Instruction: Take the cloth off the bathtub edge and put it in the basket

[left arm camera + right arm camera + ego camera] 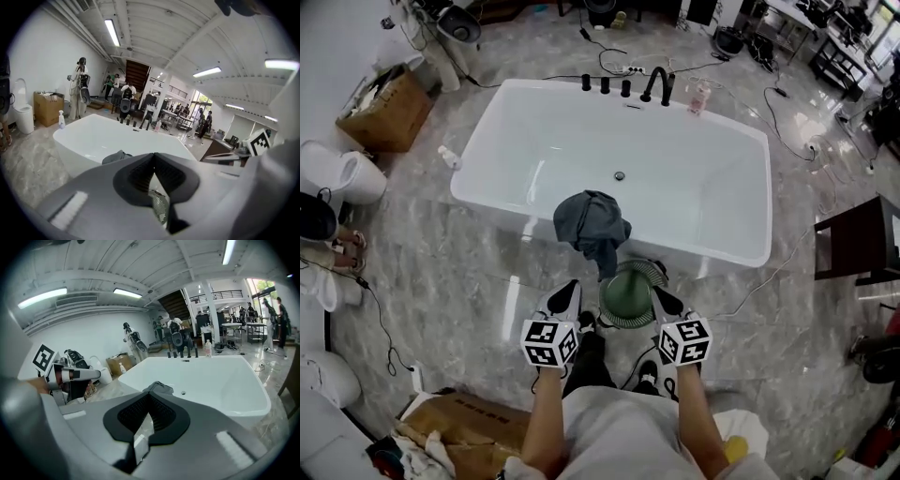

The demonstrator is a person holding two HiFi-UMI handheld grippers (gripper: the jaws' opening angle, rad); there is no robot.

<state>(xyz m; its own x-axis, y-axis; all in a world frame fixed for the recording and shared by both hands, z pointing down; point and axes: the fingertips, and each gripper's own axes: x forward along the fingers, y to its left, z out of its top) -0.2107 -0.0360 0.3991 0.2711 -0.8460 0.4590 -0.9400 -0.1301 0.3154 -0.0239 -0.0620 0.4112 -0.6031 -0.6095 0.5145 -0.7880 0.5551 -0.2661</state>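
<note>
Both pairs of jaws are pressed together with nothing between them. You hold your left gripper (pixel 565 298) and right gripper (pixel 664 302) low and side by side, forearms roughly parallel, tips aimed at the tub (pixel 722 251). The cloth (pixel 592 225) lies just ahead of the jaws, between the two tip lines. It is draped over the near rim with a tail hanging down the outer side, likely the easiest fold to pinch. The basket (pixel 626 298) stands on the floor between your two grippers, directly under that tail, so the carry should be a short drop. Nothing is gripped yet, so you'll need to open one pair before reaching forward.
</note>
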